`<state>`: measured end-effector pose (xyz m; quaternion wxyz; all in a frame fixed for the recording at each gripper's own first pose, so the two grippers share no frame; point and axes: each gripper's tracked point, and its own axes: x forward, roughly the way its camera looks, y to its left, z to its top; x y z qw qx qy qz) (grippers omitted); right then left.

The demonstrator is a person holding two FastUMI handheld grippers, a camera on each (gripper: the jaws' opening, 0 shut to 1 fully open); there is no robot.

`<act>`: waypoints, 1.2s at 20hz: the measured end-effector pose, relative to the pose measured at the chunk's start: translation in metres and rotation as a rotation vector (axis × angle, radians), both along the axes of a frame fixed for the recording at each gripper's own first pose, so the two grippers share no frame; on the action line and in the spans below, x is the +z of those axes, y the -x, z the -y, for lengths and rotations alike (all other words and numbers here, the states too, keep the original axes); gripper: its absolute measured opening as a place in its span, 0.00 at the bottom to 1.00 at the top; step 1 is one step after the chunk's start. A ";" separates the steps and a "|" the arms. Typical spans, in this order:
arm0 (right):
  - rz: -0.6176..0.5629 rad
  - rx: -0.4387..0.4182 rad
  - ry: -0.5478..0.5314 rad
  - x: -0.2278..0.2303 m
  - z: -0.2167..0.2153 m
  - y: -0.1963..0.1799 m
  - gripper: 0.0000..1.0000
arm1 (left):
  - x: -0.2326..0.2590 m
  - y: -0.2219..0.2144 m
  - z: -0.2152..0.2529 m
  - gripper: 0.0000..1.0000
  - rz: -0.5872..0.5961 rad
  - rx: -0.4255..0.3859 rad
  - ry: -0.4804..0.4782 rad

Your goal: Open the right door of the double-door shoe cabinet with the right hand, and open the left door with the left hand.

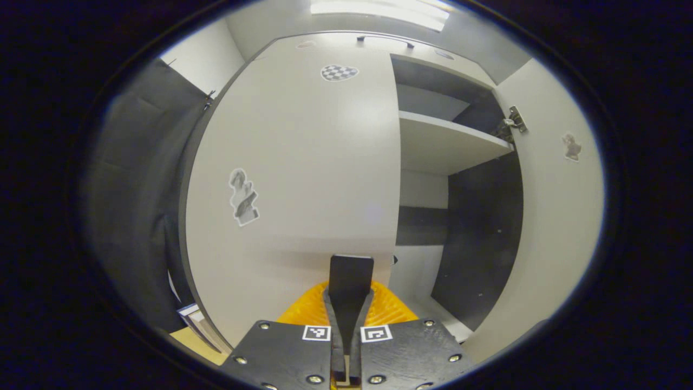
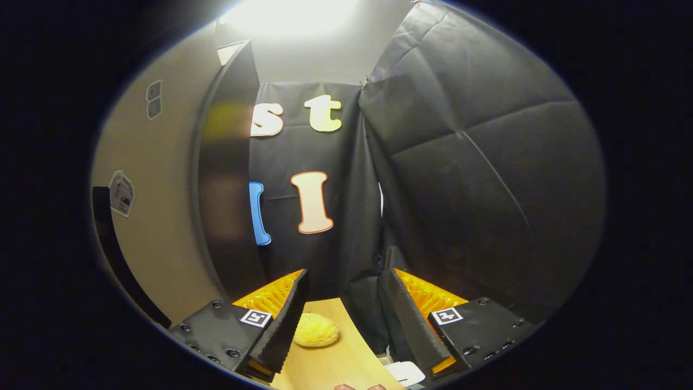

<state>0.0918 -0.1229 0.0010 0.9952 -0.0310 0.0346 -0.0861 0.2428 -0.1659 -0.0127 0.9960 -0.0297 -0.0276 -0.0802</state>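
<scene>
— Where do the grippers stand, nearest first?

— In the left gripper view, the left gripper (image 1: 351, 271) has its fingers pressed together, empty, just before the left door (image 1: 303, 179), which is closed. In the right gripper view, the right gripper (image 2: 342, 295) is spread wide, holding nothing, above a wooden desk (image 2: 335, 363) bearing a yellow bun (image 2: 316, 332).

— And the cabinet beyond?

— The right door (image 1: 557, 216) is swung open, baring a white shelf (image 1: 444, 146) and dark inner walls.
</scene>
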 end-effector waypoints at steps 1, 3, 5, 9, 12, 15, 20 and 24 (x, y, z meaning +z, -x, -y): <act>0.001 0.001 -0.007 0.002 -0.003 0.005 0.92 | 0.001 0.003 -0.001 0.05 -0.004 -0.006 0.012; -0.003 -0.003 -0.024 0.002 -0.009 0.012 0.92 | 0.002 0.013 -0.003 0.05 -0.010 -0.026 0.014; -0.012 -0.002 -0.043 0.002 -0.017 0.022 0.92 | 0.003 0.025 -0.009 0.05 -0.009 -0.048 0.018; 0.001 0.003 -0.037 0.013 -0.033 0.043 0.92 | 0.002 0.049 -0.023 0.06 -0.005 -0.086 0.032; 0.011 -0.009 -0.021 0.020 -0.044 0.061 0.92 | -0.001 0.066 -0.033 0.05 -0.004 -0.116 0.024; 0.015 -0.025 -0.017 0.020 -0.057 0.085 0.92 | -0.001 0.081 -0.042 0.05 -0.001 -0.154 0.015; -0.015 -0.048 -0.006 0.005 -0.081 0.128 0.92 | -0.001 0.091 -0.054 0.05 0.016 -0.230 0.019; -0.019 -0.059 0.014 0.001 -0.094 0.153 0.92 | -0.001 0.105 -0.066 0.05 0.028 -0.268 0.020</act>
